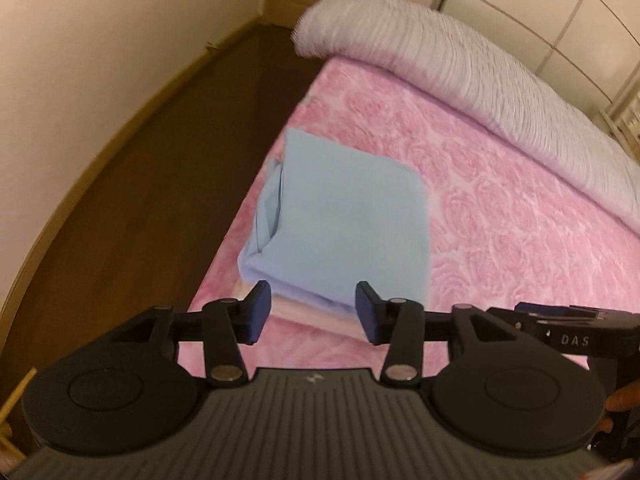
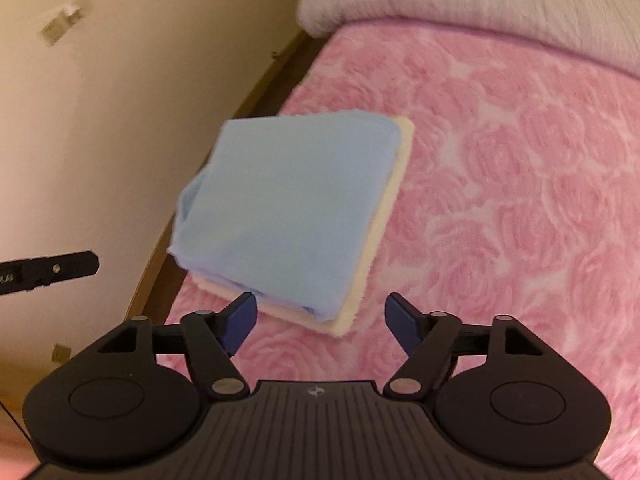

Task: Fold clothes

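Note:
A light blue garment (image 1: 344, 220) lies folded into a square on the pink rose-patterned bed (image 1: 500, 208), near its left edge. It rests on a folded cream cloth (image 2: 380, 240), which shows best in the right wrist view under the blue garment (image 2: 288, 208). My left gripper (image 1: 314, 312) is open and empty, just short of the stack's near edge. My right gripper (image 2: 320, 320) is open and empty, also just short of the stack. The right gripper's body (image 1: 576, 332) shows at the right of the left wrist view.
A rolled grey-lilac blanket (image 1: 460, 56) lies along the far side of the bed. Dark wood floor (image 1: 152, 184) and a cream wall (image 1: 100, 40) run along the bed's left edge. The left gripper's tip (image 2: 52, 270) shows at the left of the right wrist view.

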Demonstrator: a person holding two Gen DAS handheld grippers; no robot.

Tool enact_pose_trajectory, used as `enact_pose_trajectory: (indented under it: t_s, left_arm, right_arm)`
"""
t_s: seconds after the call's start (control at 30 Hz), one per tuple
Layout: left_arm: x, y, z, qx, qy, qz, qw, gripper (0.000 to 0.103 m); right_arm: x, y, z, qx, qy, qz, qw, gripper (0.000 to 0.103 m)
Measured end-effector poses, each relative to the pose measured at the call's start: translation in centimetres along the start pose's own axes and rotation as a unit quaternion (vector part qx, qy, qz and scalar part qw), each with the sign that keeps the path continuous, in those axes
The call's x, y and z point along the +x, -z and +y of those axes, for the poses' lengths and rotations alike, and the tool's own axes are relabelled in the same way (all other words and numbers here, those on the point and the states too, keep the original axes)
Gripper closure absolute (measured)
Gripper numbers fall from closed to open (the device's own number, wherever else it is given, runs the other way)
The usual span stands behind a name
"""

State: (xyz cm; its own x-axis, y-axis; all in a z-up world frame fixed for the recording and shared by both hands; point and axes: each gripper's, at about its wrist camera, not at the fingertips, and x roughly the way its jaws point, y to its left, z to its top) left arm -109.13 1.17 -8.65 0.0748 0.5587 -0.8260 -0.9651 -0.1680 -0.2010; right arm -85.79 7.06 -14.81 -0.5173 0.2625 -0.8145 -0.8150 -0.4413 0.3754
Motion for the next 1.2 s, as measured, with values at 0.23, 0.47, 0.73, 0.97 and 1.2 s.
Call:
enact_pose_trajectory:
  t_s: [0.23,0.47,0.73,0.97,1.2]
  left_arm:
    - [-5.7,3.3,-5.3,-0.031,-0.023,-0.034,0.9987,0.047]
    - [-9.2,5.4,-11.3,-0.043,-0.068,-0.068,0.9944,0.029]
    - [-11.1,8.2,-18.1,-0.066,-0.130,-0.083,0.9858,0.010]
    - [-12.1,10.3,-23.0,-0.090,-0.184,-0.104,0.9733,0.002]
    - [-12.2,11.8,-25.5,-0.136,-0.215,-0.109,0.9610,0.001]
  right_arm:
    - [-5.6,0.6,-0.8,-0.051,-0.026,-0.016,0.998,0.014]
    - [-9.9,0.9,-2.7,-0.104,-0.029,-0.019,0.994,0.014]
    - [-13.1,1.3,-5.4,-0.155,-0.029,-0.011,0.987,0.014]
    - [-15.7,1.9,-8.8,-0.193,-0.037,-0.017,0.980,0.014]
    - [-17.0,2.3,-10.5,-0.223,-0.035,-0.024,0.974,0.014]
